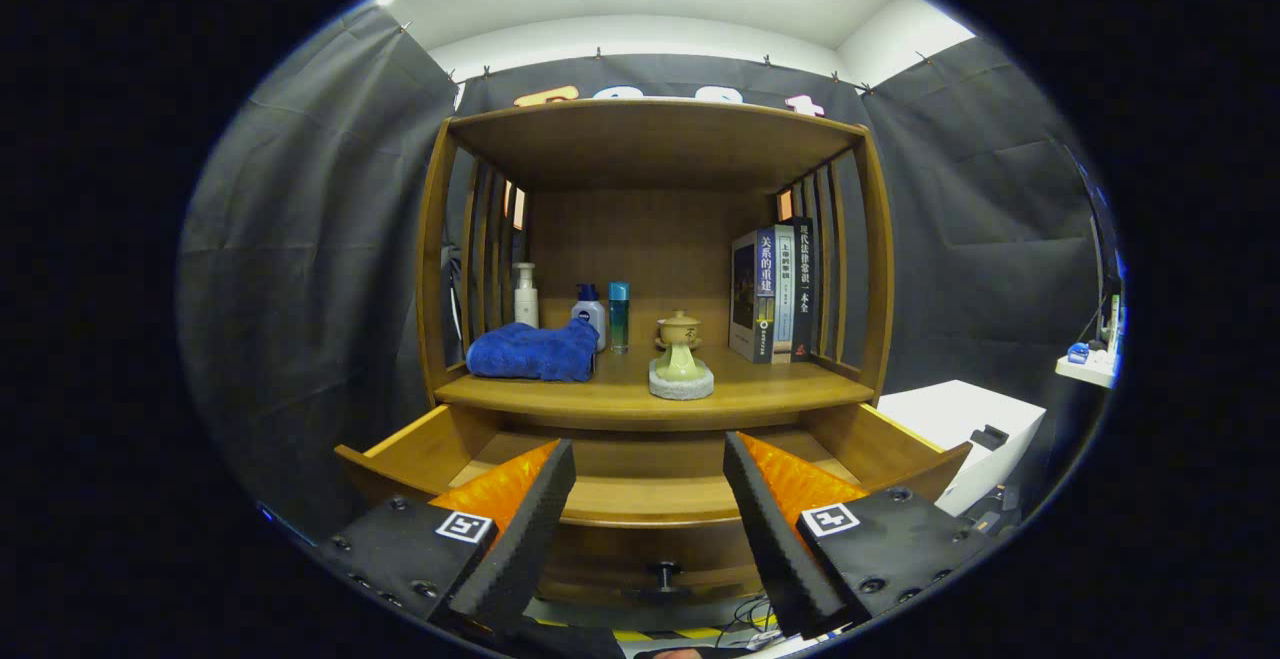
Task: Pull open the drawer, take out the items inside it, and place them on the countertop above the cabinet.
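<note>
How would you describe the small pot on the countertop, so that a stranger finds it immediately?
On the cabinet's countertop, beyond the open claw, look between the bottles and the books. The pot stands there on a round grey coaster. It alone is beige, lidded and footed.

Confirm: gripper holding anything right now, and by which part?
Nothing held. The gripper is open, its fingers apart over the pulled-out drawer, touching nothing.

The wooden drawer (640, 499) with a small dark round knob (664, 571) stands pulled out from the cabinet, its side walls splaying toward 10 and 2 o'clock. The wooden countertop (780, 389) lies directly above it, at 12 o'clock. The gripper (648, 469) hovers over the drawer with fingers spread wide, gripping nothing.
</note>
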### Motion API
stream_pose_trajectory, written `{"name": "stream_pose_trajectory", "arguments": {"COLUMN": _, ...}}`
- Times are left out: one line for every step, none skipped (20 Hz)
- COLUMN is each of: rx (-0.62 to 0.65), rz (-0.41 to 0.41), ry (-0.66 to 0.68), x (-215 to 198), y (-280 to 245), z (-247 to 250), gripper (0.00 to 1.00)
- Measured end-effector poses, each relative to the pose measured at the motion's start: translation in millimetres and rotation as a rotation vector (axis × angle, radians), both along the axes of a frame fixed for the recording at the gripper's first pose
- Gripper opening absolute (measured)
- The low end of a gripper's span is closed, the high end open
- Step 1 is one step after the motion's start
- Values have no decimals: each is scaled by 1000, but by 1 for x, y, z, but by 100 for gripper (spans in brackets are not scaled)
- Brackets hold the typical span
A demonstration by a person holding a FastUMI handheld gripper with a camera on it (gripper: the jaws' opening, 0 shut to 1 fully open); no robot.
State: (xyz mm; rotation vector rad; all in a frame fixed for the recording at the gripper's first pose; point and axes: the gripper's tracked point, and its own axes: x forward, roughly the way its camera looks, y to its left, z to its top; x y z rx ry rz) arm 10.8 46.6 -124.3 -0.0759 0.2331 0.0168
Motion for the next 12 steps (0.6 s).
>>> {"name": "stream_pose_trajectory", "arguments": {"rx": -1, "rz": -1, "ry": 6, "x": -3, "y": -1, "z": -6, "gripper": 97}}
{"name": "stream_pose_trajectory", "arguments": {"rx": 0, "rz": 2, "ry": 10, "x": -8, "y": -1, "z": -12, "gripper": 97}}
{"name": "stream_pose_trajectory", "arguments": {"rx": 2, "rz": -3, "ry": 8, "x": -10, "y": -3, "z": -17, "gripper": 97}}
{"name": "stream_pose_trajectory", "arguments": {"rx": -2, "rz": -6, "ry": 10, "x": -12, "y": -6, "z": -22, "gripper": 97}}
{"name": "stream_pose_trajectory", "arguments": {"rx": -10, "rz": -4, "ry": 13, "x": -15, "y": -7, "z": -28, "gripper": 97}}
{"name": "stream_pose_trajectory", "arguments": {"rx": -16, "rz": -1, "ry": 18, "x": -16, "y": -8, "z": -34, "gripper": 97}}
{"name": "stream_pose_trajectory", "arguments": {"rx": -22, "rz": 0, "ry": 28, "x": -19, "y": -9, "z": -40, "gripper": 97}}
{"name": "stream_pose_trajectory", "arguments": {"rx": -22, "rz": -4, "ry": 37, "x": -20, "y": -10, "z": -45, "gripper": 97}}
{"name": "stream_pose_trajectory", "arguments": {"rx": -15, "rz": -8, "ry": 46, "x": -22, "y": -10, "z": -50, "gripper": 97}}
{"name": "stream_pose_trajectory", "arguments": {"rx": -2, "rz": -14, "ry": 54, "x": -20, "y": -10, "z": -55, "gripper": 97}}
{"name": "stream_pose_trajectory", "arguments": {"rx": 10, "rz": -20, "ry": 62, "x": -20, "y": -11, "z": -60, "gripper": 97}}
{"name": "stream_pose_trajectory", "arguments": {"rx": 13, "rz": -19, "ry": 70, "x": -19, "y": -12, "z": -65, "gripper": 97}}
